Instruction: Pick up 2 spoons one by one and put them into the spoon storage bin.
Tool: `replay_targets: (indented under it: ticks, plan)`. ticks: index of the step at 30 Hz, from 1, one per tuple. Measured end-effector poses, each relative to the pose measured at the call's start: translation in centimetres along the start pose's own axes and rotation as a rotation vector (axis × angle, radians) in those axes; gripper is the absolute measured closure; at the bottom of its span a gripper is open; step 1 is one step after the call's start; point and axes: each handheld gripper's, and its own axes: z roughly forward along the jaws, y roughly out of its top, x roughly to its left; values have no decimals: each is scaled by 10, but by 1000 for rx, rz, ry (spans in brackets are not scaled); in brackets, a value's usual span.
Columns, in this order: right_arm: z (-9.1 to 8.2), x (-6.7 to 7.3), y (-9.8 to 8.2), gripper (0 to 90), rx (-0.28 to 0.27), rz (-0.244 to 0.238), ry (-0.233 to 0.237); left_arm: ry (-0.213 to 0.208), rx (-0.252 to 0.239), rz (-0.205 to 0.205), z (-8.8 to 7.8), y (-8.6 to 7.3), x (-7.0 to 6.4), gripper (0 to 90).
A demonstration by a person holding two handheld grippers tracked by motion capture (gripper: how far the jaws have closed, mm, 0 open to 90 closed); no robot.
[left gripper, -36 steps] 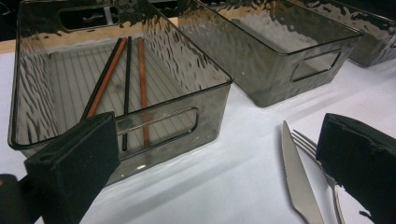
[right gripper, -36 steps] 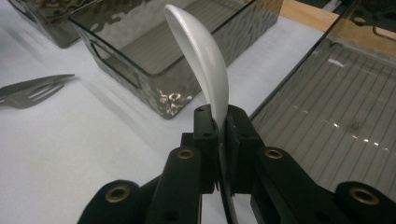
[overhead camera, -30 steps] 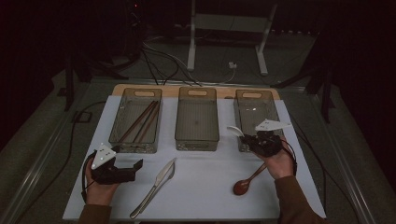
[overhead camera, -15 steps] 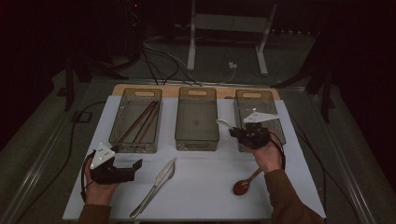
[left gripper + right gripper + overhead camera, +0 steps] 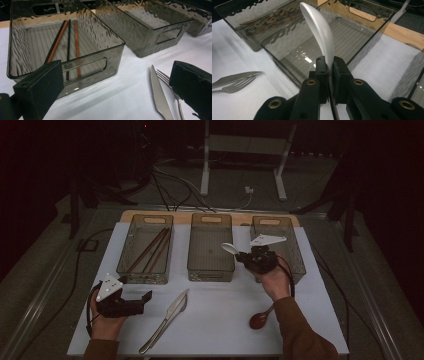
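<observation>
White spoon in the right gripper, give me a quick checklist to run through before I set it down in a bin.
1. Grip: right gripper is shut on the white spoon at its handle: ok.
2. Position: in the high view the spoon hangs over the right edge of the middle bin, not yet well inside: not ok.
3. Middle bin floor free of other items: ok.
4. Left gripper rests open on the table by the knife, out of the way: ok.
5. Which bin spoons belong in: the brown spoon lies on the table, chopsticks in the left bin: cannot tell.
</observation>
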Motion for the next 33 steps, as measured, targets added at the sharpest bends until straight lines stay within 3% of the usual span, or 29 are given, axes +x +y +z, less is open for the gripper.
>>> replay_targets:
  ticks: [17,33]
  plan:
    - [21,3,3,846,23,24,20,2,3,2,0,-1,0,7]
    - [47,14,9,846,61,33,42,-3,6,-1,1,-1,0,7]
